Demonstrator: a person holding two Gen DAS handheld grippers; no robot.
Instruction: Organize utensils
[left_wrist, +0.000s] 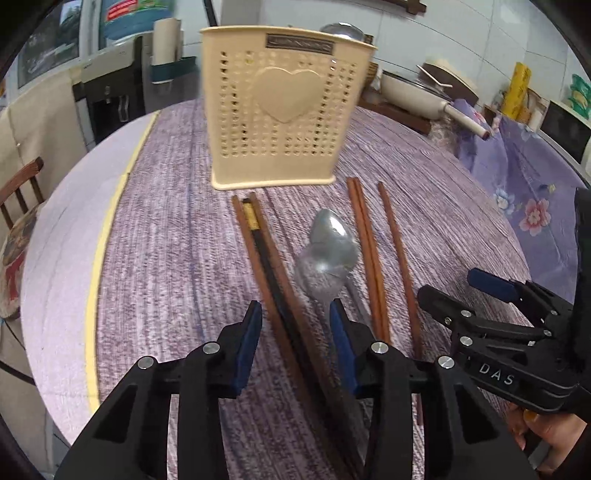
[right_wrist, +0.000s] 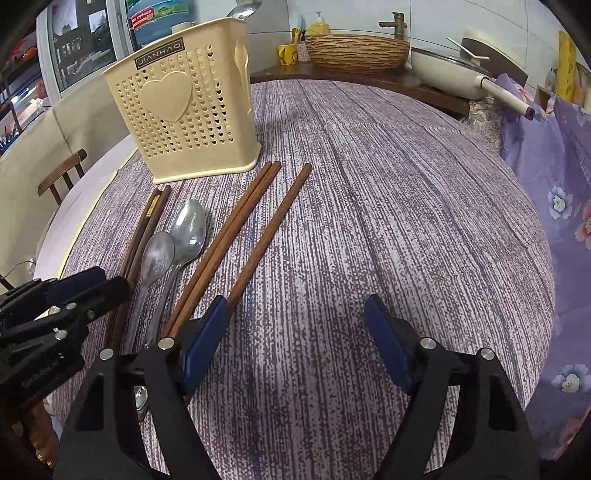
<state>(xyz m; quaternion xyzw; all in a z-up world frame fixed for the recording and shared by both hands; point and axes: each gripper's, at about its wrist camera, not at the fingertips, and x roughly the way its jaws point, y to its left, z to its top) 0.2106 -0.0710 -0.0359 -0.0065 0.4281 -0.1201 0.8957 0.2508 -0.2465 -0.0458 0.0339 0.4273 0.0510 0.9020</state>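
My left gripper (left_wrist: 295, 314) hovers low over the purple-striped table (right_wrist: 369, 221), jaws partly apart and empty, straddling a black chopstick (left_wrist: 269, 273) flanked by two brown ones, with the two spoons (right_wrist: 173, 240) just beside. My right gripper (right_wrist: 295, 325) stands wide and empty over bare cloth, beside the single brown chopstick (right_wrist: 273, 229). The cream utensil holder (left_wrist: 280, 110) stands upright beyond the utensils.

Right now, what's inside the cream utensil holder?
A metal spoon bowl sticks up above the rim of the utensil holder. Its perforated walls hide the spoon's handle and anything else inside.
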